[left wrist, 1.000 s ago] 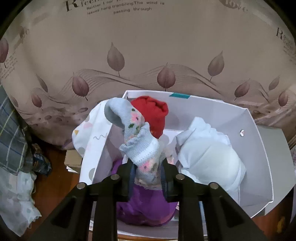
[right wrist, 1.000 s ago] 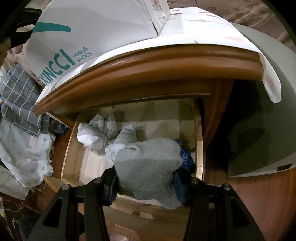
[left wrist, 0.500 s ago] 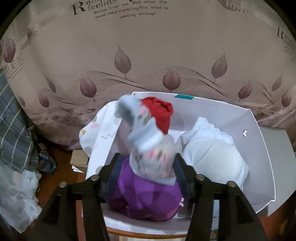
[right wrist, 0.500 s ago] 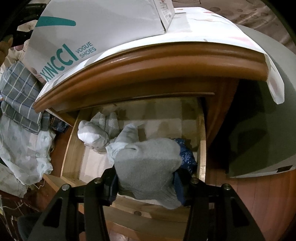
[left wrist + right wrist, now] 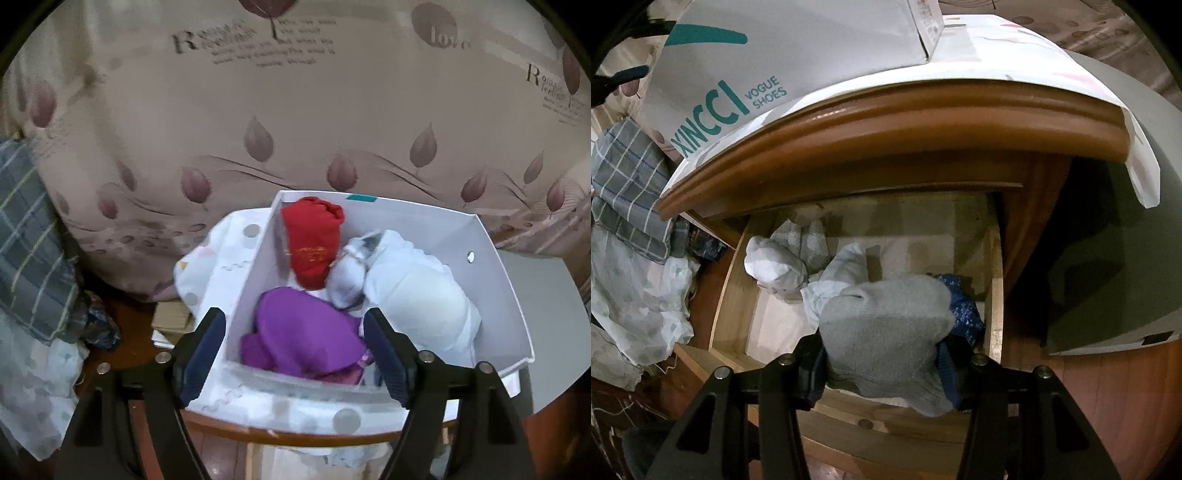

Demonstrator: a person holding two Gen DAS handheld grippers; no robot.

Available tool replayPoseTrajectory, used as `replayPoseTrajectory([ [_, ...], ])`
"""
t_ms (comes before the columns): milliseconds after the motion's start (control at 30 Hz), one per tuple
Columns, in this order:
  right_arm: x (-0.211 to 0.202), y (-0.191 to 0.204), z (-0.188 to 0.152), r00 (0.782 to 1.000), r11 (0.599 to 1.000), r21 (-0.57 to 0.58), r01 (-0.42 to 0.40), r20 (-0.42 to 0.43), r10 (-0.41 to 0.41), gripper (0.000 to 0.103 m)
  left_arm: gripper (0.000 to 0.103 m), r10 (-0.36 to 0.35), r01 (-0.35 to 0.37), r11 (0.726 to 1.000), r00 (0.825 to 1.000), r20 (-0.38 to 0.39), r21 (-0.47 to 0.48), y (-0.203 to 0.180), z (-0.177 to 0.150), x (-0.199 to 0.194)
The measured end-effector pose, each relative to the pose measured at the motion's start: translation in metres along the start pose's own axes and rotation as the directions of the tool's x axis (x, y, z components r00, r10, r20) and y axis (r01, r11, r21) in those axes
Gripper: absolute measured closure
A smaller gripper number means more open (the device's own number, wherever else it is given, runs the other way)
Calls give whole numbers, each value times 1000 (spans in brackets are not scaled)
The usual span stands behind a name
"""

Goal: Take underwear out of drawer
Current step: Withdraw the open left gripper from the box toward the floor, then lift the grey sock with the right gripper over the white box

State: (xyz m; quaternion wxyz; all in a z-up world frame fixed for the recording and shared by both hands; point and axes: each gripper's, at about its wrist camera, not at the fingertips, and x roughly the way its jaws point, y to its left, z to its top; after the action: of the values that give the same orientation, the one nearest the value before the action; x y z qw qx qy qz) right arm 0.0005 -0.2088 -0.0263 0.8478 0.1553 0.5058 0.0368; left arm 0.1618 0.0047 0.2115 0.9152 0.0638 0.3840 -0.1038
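My left gripper (image 5: pixel 295 354) is open and empty above the near end of a white shoe box (image 5: pixel 495 273). In the box lie a red piece (image 5: pixel 314 243), a purple piece (image 5: pixel 303 336), a white bundle (image 5: pixel 417 299) and a small grey flowered piece (image 5: pixel 349 273) between red and white. My right gripper (image 5: pixel 882 365) is shut on a grey knitted garment (image 5: pixel 886 332), held over the open wooden drawer (image 5: pixel 995 295). In the drawer lie a white bundle (image 5: pixel 772 262), a pale blue piece (image 5: pixel 834 280) and a dark blue patterned piece (image 5: pixel 964 310).
The box stands on a cloth-covered wooden nightstand top (image 5: pixel 886 122). A leaf-print bedspread (image 5: pixel 295 122) rises behind the box. Plaid and pale fabrics (image 5: pixel 29 236) hang at the left. A grey panel (image 5: pixel 1108 277) stands right of the drawer.
My left gripper has opened and let go of the grey flowered piece, which now lies in the box, and has pulled back. The right gripper still holds the grey garment, barely moved.
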Motion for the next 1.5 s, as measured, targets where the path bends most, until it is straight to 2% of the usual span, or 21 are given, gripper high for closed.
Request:
replayPoseTrajectory([
  [100, 2, 1, 0, 1000, 1000, -3, 7, -1, -7, 53, 25, 37, -36, 999, 999, 35, -12, 10, -19, -17],
  [200, 3, 1, -1, 1000, 1000, -5, 12, -4, -12, 53, 22, 107, -105, 994, 992, 62, -20, 24, -44, -29],
  [367, 5, 3, -3, 1000, 999, -13, 31, 1, -31, 53, 21, 228, -225, 972, 972, 55, -62, 46, -90, -27],
  [633, 2, 5, -4, 998, 998, -43, 46, 33, -44, 53, 20, 241, -247, 947, 969, -54, -206, 71, -160, 19],
  [800, 6, 8, -4, 998, 997, -52, 52, 40, -50, 53, 20, 246, -261, 939, 965, -93, -225, 75, -185, 42],
  [867, 8, 7, -5, 999, 999, -39, 37, 36, -36, 53, 20, 277, -290, 931, 957, -88, -221, 77, -195, 47],
  [1000, 11, 5, -6, 999, 999, -29, 15, 31, -14, 53, 20, 263, -287, 933, 956, -133, -217, 88, -203, 57],
  [1100, 7, 4, -7, 999, 1000, -26, 10, 52, -8, 53, 20, 285, -311, 922, 948, -141, -229, 95, -205, 59],
  [1267, -13, 13, -5, 993, 998, -63, 1, 119, 6, 53, 18, 281, -314, 913, 947, -159, -260, 107, -204, 61],
  [1500, -54, 38, 2, 992, 992, -124, 19, 127, -3, 53, 17, 289, -327, 897, 943, -165, -298, 119, -201, 58],
])
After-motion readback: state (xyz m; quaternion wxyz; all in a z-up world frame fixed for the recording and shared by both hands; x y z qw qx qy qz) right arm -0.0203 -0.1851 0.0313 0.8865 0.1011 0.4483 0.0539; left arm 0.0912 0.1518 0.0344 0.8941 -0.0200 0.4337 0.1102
